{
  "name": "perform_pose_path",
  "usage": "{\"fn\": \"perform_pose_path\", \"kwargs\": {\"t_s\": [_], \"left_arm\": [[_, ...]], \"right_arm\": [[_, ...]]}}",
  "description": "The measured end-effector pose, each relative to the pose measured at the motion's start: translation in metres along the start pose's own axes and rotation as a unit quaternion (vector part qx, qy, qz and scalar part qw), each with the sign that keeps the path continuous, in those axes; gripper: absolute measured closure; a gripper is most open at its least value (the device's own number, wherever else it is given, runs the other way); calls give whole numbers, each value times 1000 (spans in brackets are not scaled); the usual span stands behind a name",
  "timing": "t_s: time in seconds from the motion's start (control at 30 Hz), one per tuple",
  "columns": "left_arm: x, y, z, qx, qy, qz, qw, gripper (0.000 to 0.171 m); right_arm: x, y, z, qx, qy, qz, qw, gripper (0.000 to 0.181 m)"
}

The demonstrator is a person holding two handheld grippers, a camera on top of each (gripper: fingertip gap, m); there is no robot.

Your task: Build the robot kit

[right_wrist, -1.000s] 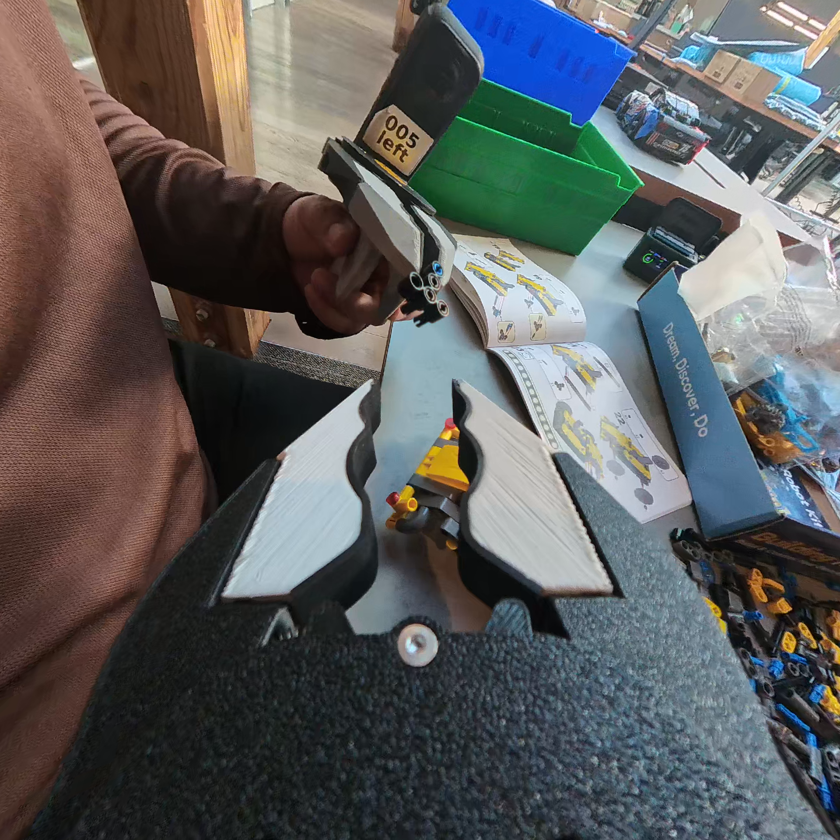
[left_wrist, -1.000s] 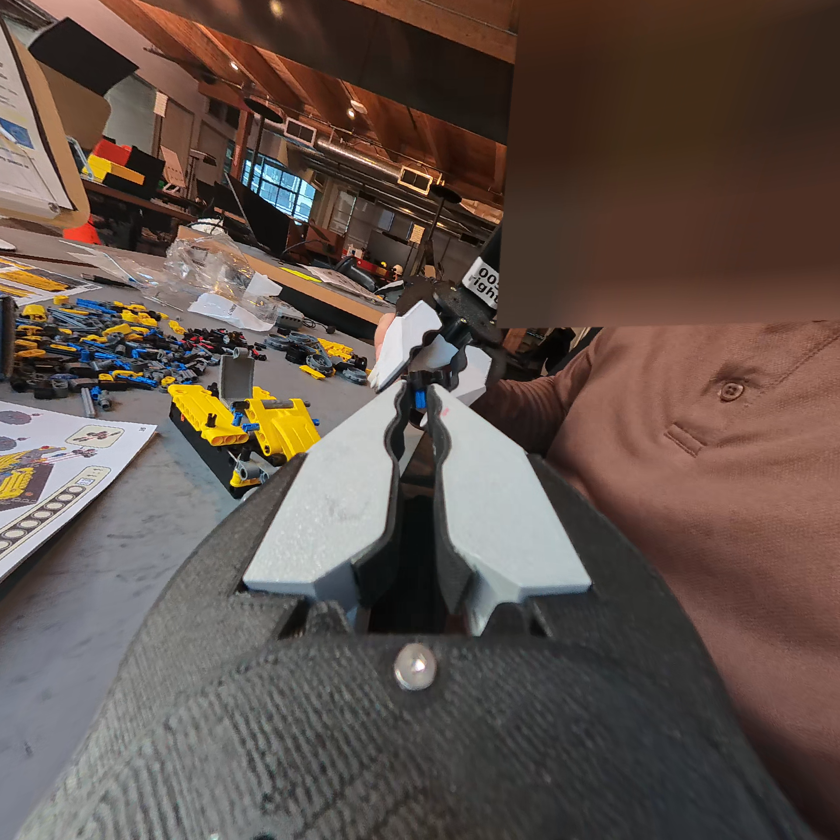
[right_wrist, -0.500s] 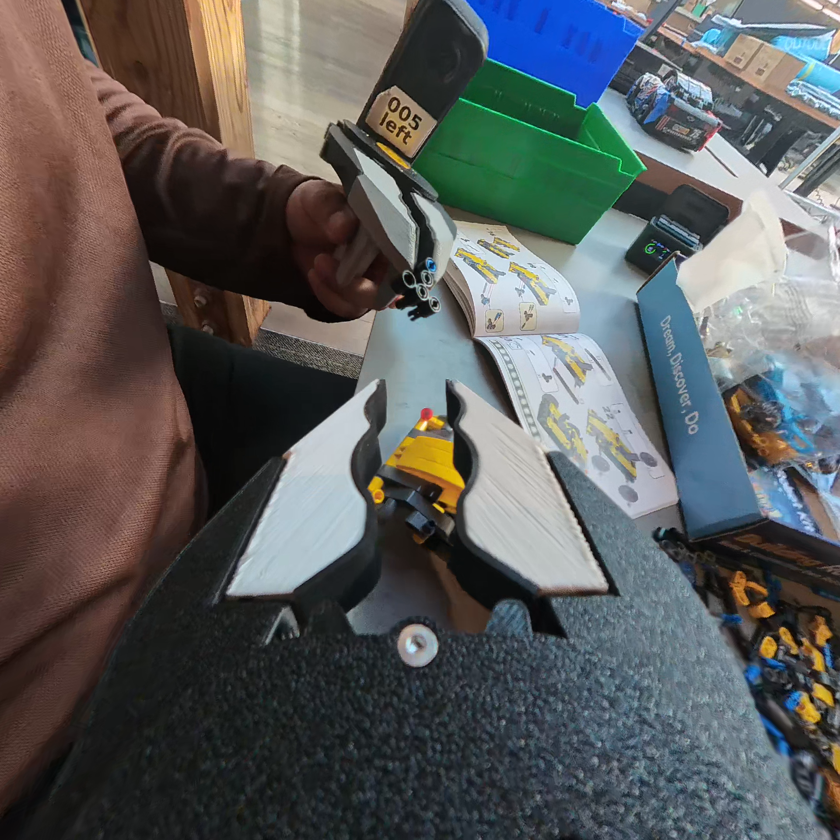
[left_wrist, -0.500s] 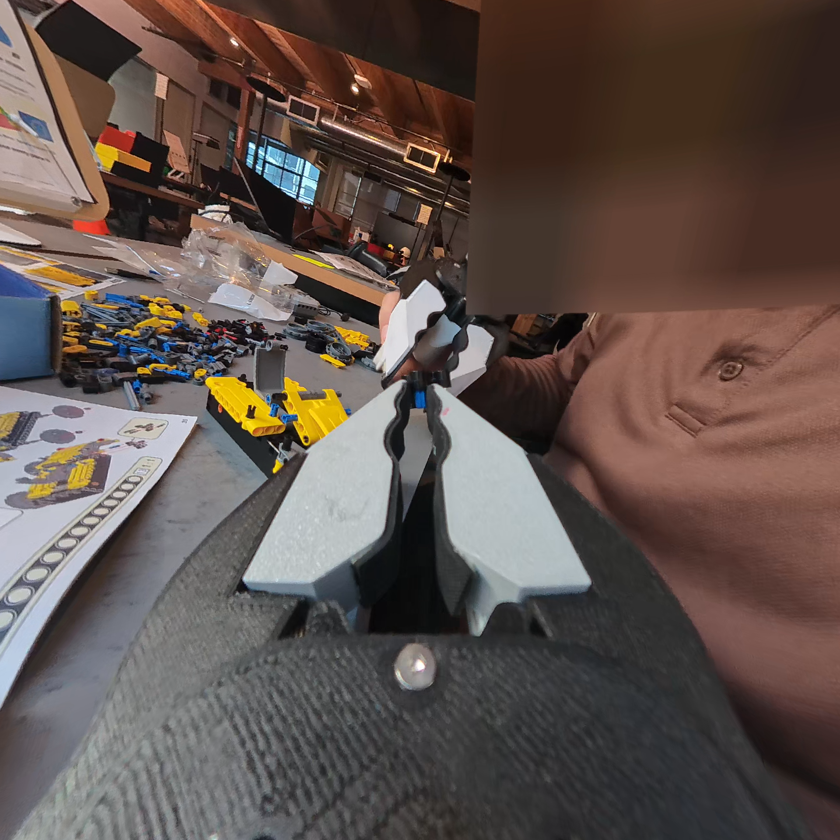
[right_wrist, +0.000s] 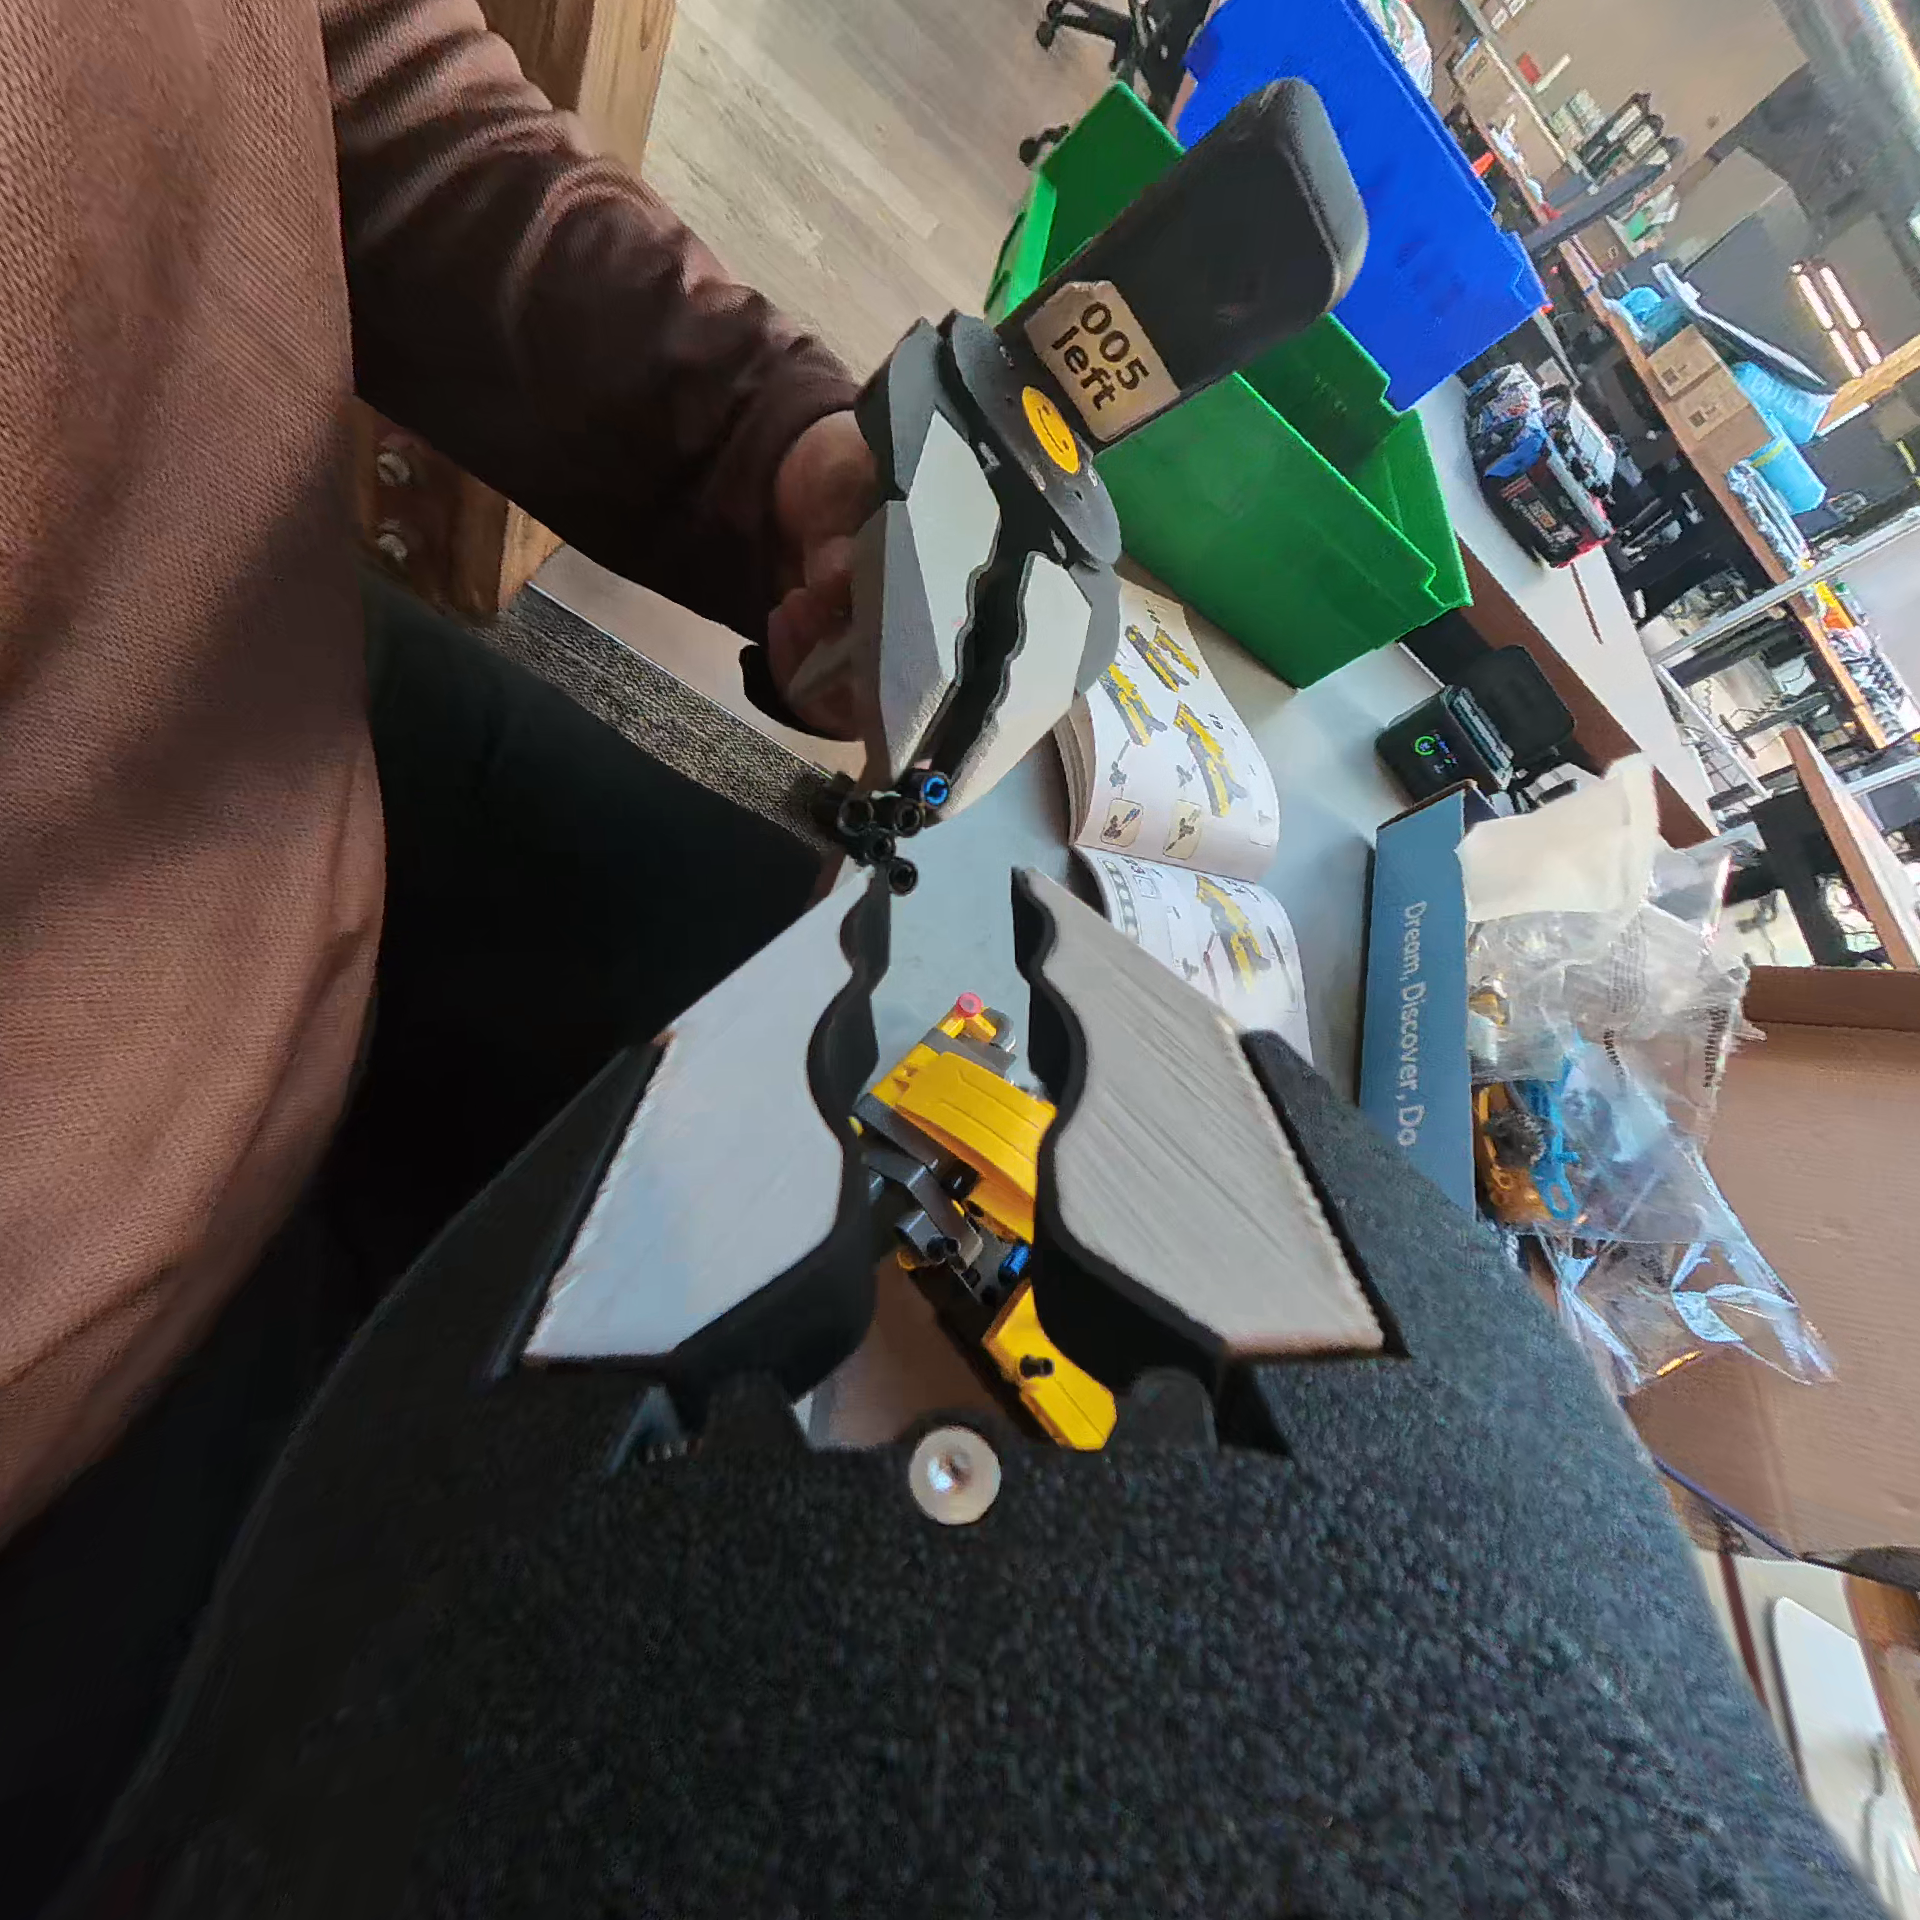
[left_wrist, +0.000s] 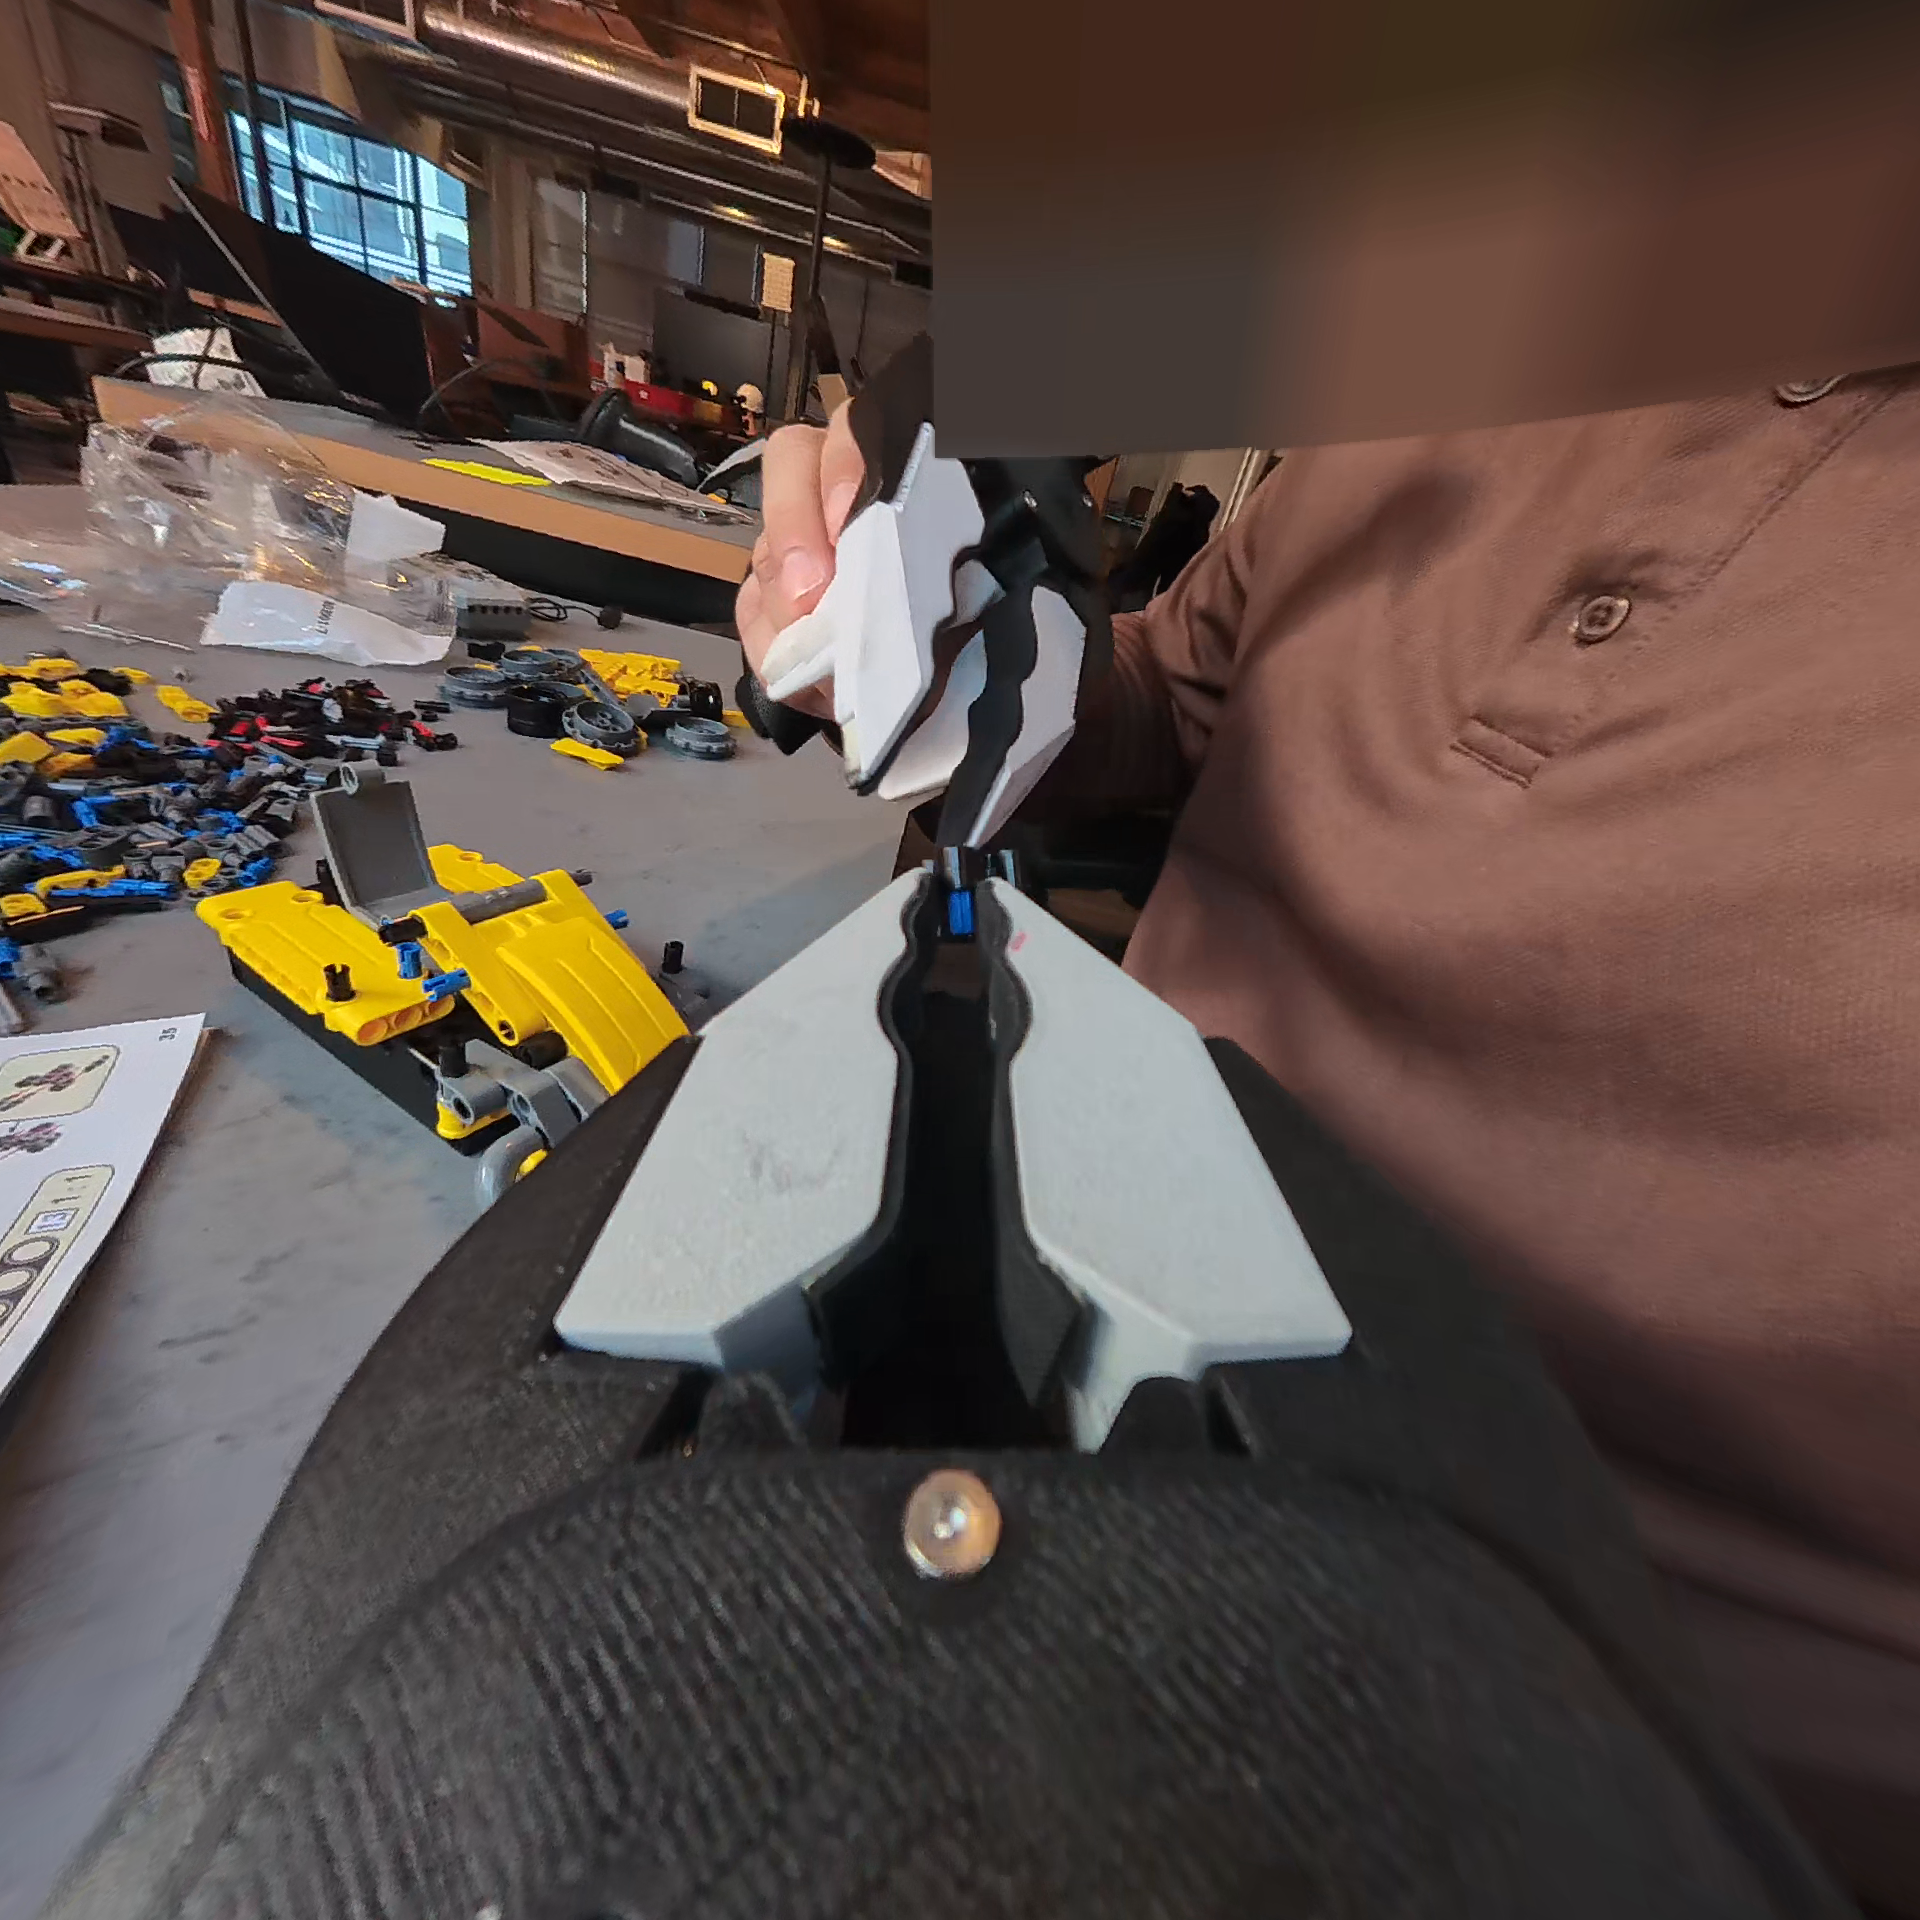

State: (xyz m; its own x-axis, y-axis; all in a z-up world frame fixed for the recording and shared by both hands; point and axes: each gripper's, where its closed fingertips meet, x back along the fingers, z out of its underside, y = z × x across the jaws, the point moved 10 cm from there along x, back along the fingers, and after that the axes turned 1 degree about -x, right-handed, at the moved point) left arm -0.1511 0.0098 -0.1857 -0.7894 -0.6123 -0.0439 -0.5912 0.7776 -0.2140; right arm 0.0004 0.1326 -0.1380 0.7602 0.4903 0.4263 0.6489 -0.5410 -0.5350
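Note:
My left gripper [left_wrist: 961, 896] is shut on a small black connector piece with a blue pin [left_wrist: 960, 906], held in the air near a person's brown shirt. It also shows in the right wrist view [right_wrist: 914, 805], with the black piece [right_wrist: 883, 821] sticking out of its tips. My right gripper [right_wrist: 951, 894] is open, and its left fingertip [right_wrist: 878, 914] is right at the black piece. It shows tip to tip with the left one in the left wrist view [left_wrist: 966, 821]. A half-built yellow and black brick model [left_wrist: 457, 977] lies on the grey table [left_wrist: 260, 1299]. It shows below, between my right fingers [right_wrist: 966, 1132].
Loose brick parts [left_wrist: 135, 790] and grey wheels [left_wrist: 582, 712] lie spread on the table. An open instruction booklet [right_wrist: 1174, 790], a dark blue box lid [right_wrist: 1413, 997], plastic bags [right_wrist: 1621, 1091], a green bin [right_wrist: 1247, 499] and a blue bin [right_wrist: 1434, 208] are beyond. Left and right tips are no more than a few centimetres apart.
The two grippers have come together, so the right gripper's tips now meet the black piece. The right gripper has tilted. The left stays shut on the piece.

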Motion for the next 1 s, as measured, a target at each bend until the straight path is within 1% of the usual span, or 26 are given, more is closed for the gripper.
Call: {"fn": "perform_pose_path", "kwargs": {"t_s": [0.07, 0.3, 0.37, 0.5, 0.6, 0.67, 0.87, 0.93, 1.0], "left_arm": [[-2, -1, -1, 0, 6, 6, 1000, 167], [-9, -3, -1, -9, 40, 41, 998, 167], [-12, -2, -2, -14, 55, 45, 997, 167], [-15, 2, -5, -21, 63, 50, 997, 167], [-18, 6, -7, -14, 68, 54, 996, 167], [-21, 7, -7, -12, 78, 63, 995, 167], [-30, 8, -8, -4, 92, 83, 992, 167], [-30, 9, -9, 3, 83, 76, 994, 167], [-27, 11, -10, 17, 64, 68, 995, 167]], "right_arm": [[0, 4, 0, 8, 6, 3, 1000, 164], [3, 10, -5, 33, 23, -28, 999, 157], [3, 12, -5, 46, 34, -40, 998, 158], [2, 13, -3, 53, 47, -55, 996, 152], [3, 12, -2, 42, 42, -47, 997, 151], [3, 13, -4, 49, 37, -40, 997, 151], [4, 20, -4, 77, 52, -36, 995, 152], [5, 21, -5, 93, 58, -14, 994, 153], [8, 22, -6, 107, 55, 14, 993, 159]]}}
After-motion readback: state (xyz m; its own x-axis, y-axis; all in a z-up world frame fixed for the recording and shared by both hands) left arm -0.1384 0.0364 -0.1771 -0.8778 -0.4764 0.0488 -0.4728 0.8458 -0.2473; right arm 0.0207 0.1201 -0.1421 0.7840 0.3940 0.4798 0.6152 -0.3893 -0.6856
